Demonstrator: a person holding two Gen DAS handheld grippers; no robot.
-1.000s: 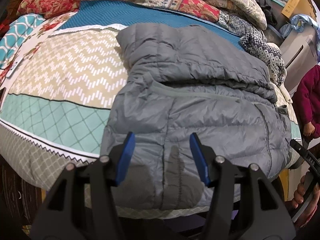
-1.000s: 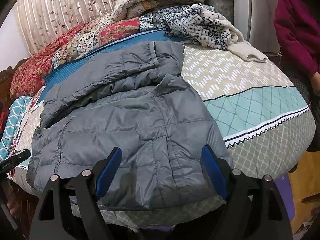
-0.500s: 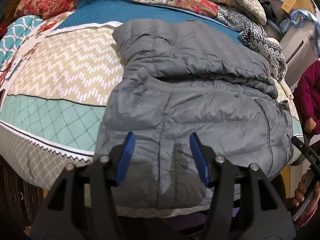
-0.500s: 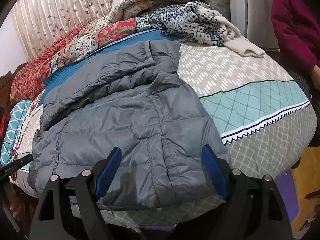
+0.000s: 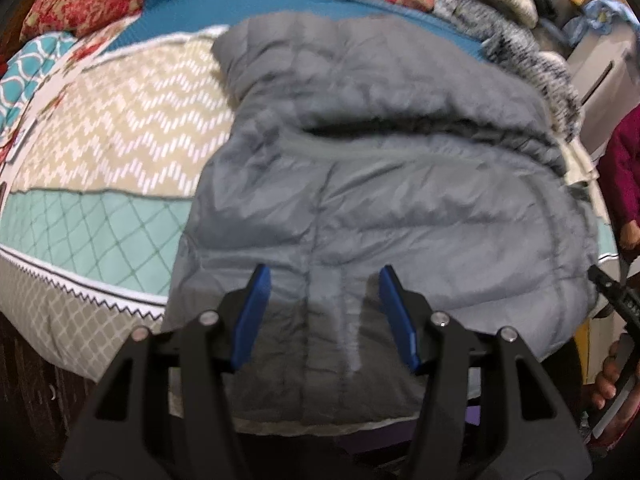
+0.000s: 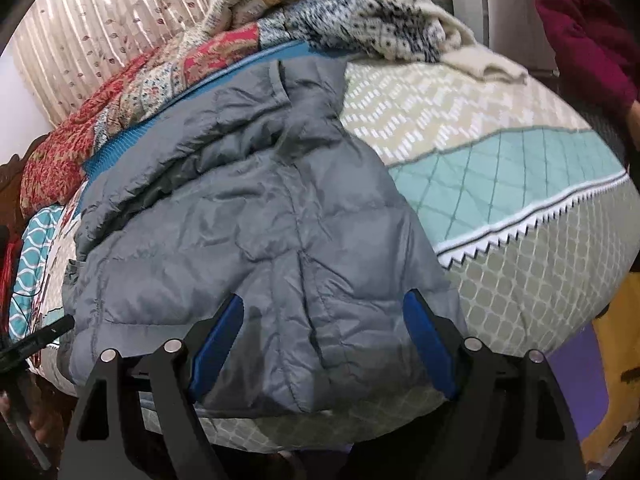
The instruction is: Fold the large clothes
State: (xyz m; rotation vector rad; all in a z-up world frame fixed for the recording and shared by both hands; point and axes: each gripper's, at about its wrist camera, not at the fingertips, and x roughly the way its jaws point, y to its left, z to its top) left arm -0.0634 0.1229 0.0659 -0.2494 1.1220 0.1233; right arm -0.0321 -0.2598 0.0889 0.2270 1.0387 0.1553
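While the grey quilted puffer jacket [image 5: 400,184] lies spread on the bed with the beige, teal and white patterned cover [image 5: 120,128], its lower edge hangs a little over the near side of the mattress, and its upper part is folded over itself toward the far side. The left gripper [image 5: 324,312], black with blue pads, hovers above the jacket's near edge with its jaws partly apart and nothing between them. The right gripper [image 6: 324,344] is above the same near edge, closer to the jacket's other corner, with its jaws wide apart and also holding nothing. A red floral quilt [image 6: 72,140] and a white and dark knitted sweater [image 6: 384,28] lie at the far side of the bed. A person's dark red sleeve [image 6: 580,32] is visible beside the bed.
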